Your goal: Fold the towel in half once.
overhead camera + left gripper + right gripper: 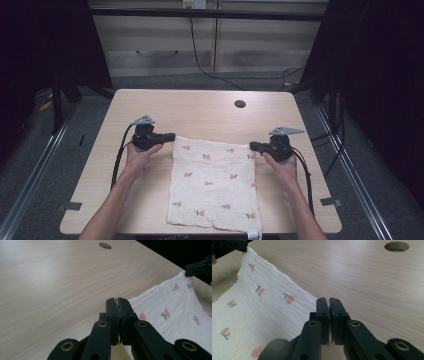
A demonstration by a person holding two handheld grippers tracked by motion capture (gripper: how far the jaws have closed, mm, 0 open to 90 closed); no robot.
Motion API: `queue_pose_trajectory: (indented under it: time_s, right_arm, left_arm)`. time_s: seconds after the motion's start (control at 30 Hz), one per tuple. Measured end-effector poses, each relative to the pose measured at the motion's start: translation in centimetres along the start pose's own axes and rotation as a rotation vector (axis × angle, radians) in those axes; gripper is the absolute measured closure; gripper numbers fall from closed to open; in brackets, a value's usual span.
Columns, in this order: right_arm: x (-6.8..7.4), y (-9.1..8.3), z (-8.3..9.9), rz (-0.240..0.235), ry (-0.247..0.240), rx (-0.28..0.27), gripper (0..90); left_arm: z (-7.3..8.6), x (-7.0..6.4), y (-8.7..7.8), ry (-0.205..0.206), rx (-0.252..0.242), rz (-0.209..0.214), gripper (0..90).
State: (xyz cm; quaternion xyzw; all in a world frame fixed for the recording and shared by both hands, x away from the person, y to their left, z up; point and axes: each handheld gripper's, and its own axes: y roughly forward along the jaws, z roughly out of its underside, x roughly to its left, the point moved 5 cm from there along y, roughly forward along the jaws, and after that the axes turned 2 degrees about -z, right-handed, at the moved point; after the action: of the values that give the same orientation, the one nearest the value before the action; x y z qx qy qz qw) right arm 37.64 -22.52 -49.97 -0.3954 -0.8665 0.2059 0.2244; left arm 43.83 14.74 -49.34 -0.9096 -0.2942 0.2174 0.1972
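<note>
While both jaws pinch far corners, cloth (212, 182) lies flat (longer front-to-back).

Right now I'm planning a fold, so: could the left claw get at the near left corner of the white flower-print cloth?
Probably yes. The left claw is shut on the white flower-print cloth's far corner, so it must release first; bare wooden table leaves the way free.

Crinkled white cotton-like cloth (212, 182) on smooth, pale, faintly glossy wood-grain table (200, 107).

left gripper (117, 300) jaws clamped on cloth (172, 315) corner | cloth spreads right over table (50, 285) | other gripper (198, 268) at far corner | hole (105, 245) near far edge
</note>
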Motion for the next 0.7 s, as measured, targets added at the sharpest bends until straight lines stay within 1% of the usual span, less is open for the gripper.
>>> queue_pose_trajectory:
  time_s: [0.03,0.1,0.13,0.2,0.23,0.27,0.33,0.4,0.5,0.57,0.63,0.7]
  right_arm:
    - [0.0,-0.1,-0.1,0.001,-0.001,-0.005,86.8]
    - [0.0,-0.3,-0.4,0.001,0.001,-0.014,86.8]
    - [0.0,-0.4,-0.6,0.001,0.001,-0.023,86.8]
    - [0.0,-0.6,-1.3,-0.005,0.013,-0.043,86.9]
    - [0.0,-0.6,-1.5,-0.003,0.010,-0.046,86.9]
    - [0.1,-0.6,-1.9,-0.001,0.004,-0.045,86.9]
    - [0.3,-0.8,-2.8,0.003,-0.011,-0.047,86.9]
    - [0.5,-1.1,-3.9,0.006,-0.026,-0.065,86.8]
    - [0.6,-1.5,-4.9,0.009,-0.040,-0.085,86.7]
    - [0.6,-1.6,-5.4,0.008,-0.047,-0.087,86.8]
    - [0.5,-1.5,-5.9,0.007,-0.037,-0.085,86.8]
    - [0.3,-1.3,-6.3,0.007,-0.032,-0.090,86.8]
  left_arm:
    - [-0.2,-0.1,-0.1,-0.001,-0.006,0.000,88.0]
    - [-0.5,-0.4,-0.2,0.012,-0.015,0.002,88.0]
    - [-0.7,-0.6,-0.4,0.025,-0.031,-0.006,88.0]
    - [-1.1,-0.8,-0.7,0.029,-0.064,-0.014,88.1]
    - [-1.5,-0.9,-0.9,0.022,-0.080,-0.011,88.1]
    - [-1.8,-1.0,-1.1,0.025,-0.086,-0.007,88.1]
    - [-2.5,-1.0,-1.6,0.036,-0.095,-0.018,88.1]
    - [-3.2,-1.0,-2.1,0.042,-0.104,-0.027,88.1]
    - [-4.3,-0.9,-3.0,0.037,-0.134,-0.035,88.1]
    - [-4.8,-0.8,-3.4,0.039,-0.151,-0.047,88.1]
    - [-5.2,-0.7,-3.4,0.023,-0.167,-0.050,88.1]
    - [-5.6,-0.8,-3.1,0.028,-0.167,-0.055,88.1]
